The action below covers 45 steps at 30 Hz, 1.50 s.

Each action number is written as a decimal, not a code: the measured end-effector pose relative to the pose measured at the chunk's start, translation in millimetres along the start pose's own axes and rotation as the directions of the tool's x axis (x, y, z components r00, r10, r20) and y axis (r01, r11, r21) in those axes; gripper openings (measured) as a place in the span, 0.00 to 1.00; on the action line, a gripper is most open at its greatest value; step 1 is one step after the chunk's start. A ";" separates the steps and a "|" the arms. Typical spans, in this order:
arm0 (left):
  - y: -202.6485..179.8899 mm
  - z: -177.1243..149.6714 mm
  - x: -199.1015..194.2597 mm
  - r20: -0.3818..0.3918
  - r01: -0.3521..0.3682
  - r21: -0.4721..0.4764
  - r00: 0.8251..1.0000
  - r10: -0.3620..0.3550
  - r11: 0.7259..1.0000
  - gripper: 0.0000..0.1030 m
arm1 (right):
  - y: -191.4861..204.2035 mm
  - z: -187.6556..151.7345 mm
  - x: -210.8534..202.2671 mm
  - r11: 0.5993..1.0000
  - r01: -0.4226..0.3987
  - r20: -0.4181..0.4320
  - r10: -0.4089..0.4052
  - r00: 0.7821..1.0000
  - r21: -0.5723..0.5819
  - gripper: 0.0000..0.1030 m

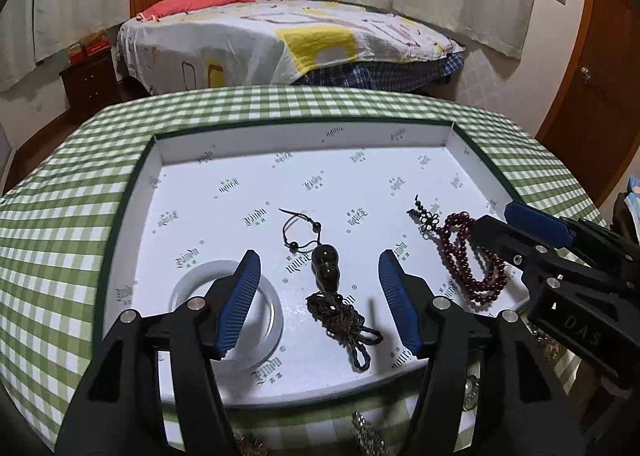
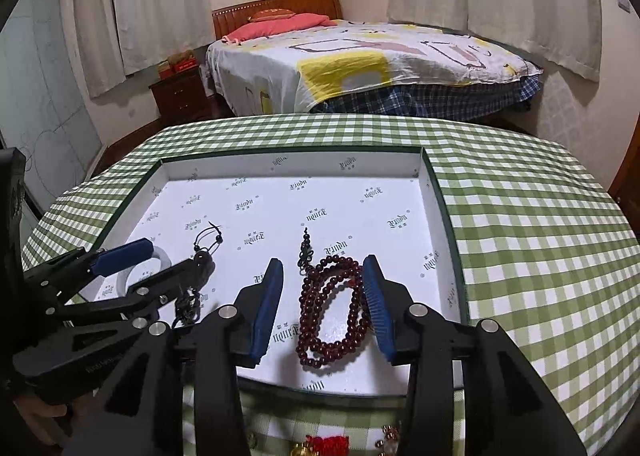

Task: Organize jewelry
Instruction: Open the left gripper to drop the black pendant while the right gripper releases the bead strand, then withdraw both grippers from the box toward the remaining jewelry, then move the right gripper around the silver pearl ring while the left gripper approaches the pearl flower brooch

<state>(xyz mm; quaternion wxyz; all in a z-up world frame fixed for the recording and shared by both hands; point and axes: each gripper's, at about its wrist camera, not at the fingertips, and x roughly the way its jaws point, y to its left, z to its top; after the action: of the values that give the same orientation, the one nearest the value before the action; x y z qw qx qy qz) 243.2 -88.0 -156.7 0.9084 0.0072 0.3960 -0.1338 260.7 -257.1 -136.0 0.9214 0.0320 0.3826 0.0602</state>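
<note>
A shallow white box tray [image 1: 224, 151] [image 2: 436, 215] lies on the green checked table. In it lie a white bangle [image 1: 188, 280] [image 2: 162, 256], a dark gourd pendant with knotted cord [image 1: 325, 266] [image 2: 202, 258] and a dark red bead string [image 1: 460, 252] [image 2: 332, 308]. My left gripper [image 1: 320, 268] is open over the pendant, its left finger above the bangle. My right gripper [image 2: 323, 270] is open, its fingers on either side of the red bead string. The right gripper also shows in the left wrist view [image 1: 496, 217], and the left gripper in the right wrist view [image 2: 172, 256].
More jewelry lies on the cloth before the tray: a silver chain [image 1: 366, 436], a red tassel [image 2: 326, 444] and gold beads [image 2: 390, 438]. A bed [image 1: 280, 39] stands beyond the table, a nightstand [image 1: 90, 81] at left, a wooden door [image 1: 592, 87] at right.
</note>
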 end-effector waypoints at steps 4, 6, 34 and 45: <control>0.8 -1.3 -22.6 0.037 -0.018 0.006 0.999 0.018 1.000 0.60 | 2.5 -4.0 -16.7 1.000 0.008 0.007 -0.008 1.000 -0.009 0.40; 1.2 -4.1 -33.6 0.053 -0.028 0.007 0.998 0.028 1.000 0.61 | 3.2 -10.2 -28.3 1.000 0.015 0.008 -0.015 1.000 -0.009 0.40; 50.8 -90.1 -96.4 -0.038 -0.147 -0.083 0.989 0.144 0.986 0.63 | 51.7 -73.2 -25.8 0.990 -0.056 -0.149 0.036 0.988 -0.128 0.39; 55.2 -93.9 -86.6 -0.067 -0.149 -0.090 0.987 0.143 0.985 0.63 | 52.0 -73.8 -11.1 0.988 -0.060 -0.168 0.036 0.985 -0.140 0.24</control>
<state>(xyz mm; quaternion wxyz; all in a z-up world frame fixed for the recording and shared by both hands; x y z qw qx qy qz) 133.2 -3.1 -163.8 0.9026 -0.0028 0.4277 -0.0476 196.2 -206.2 -174.8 0.8848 -0.0307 0.4512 0.1122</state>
